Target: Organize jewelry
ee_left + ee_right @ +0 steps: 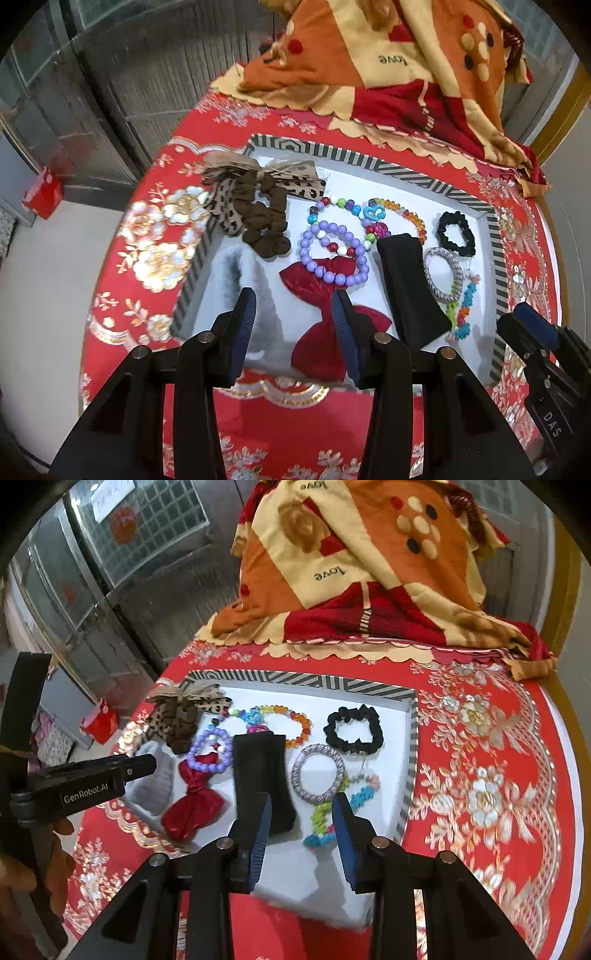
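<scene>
Striped-rim tray (369, 157) on the red-clothed counter (280, 435), holding bracelets, scrunchies, red bow (317, 321) and black band (410, 291) laid apart; both left gripper (295, 332) and right gripper (300, 830) hover near edge, fingers spread, empty; sorting apparently near complete.

Both wrist views look steeply down from close by, sharing the striped tray (373, 159) (303, 681) of jewelry.

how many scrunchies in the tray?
2. The brown scrunchie lies at the tray's far left, under the leopard-print bow. The black scrunchie sits far right, beside the silver bangle. None seem hidden.
</scene>
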Tool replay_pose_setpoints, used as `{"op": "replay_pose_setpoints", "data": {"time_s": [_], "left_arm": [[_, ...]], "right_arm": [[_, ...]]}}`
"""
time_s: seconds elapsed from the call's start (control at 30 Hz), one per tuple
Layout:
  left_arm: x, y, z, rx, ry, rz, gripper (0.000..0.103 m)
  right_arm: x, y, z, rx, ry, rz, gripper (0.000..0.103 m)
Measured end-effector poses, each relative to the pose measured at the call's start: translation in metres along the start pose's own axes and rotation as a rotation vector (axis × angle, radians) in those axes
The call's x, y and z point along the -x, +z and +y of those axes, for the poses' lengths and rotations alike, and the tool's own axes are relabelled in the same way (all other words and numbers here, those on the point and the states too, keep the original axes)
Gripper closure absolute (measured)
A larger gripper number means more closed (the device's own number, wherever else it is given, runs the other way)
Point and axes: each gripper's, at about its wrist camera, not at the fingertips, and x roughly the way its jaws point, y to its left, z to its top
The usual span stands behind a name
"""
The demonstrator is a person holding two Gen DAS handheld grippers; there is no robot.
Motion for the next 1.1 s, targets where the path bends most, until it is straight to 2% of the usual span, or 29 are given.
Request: {"op": "replay_pose_setpoints", "data": {"time_s": [0.27,0.43,0.77,1.1], "left_arm": [[0.039,-0.018,0.003,-0.031,0.007,-0.081,0.061],[0.059,-0.026,0.007,-0.045,0.006,-0.122,0.061],[0.078,-0.034,0.013,-0.048,0.002,-0.159,0.061],[0.083,-0.038,0.013,-0.056,0.007,-0.162,0.061]], "right_arm": [[0.028,-0.017,0.025,-0.022,-0.018,-0.038,0.064],[0.04,-0.023,0.036,-0.03,-0.019,-0.044,0.064],[0.06,-0.027,0.046,-0.038,-0.04,-0.072,0.063],[0.064,-0.026,0.05,-0.043,-0.051,-0.08,0.063]]}}
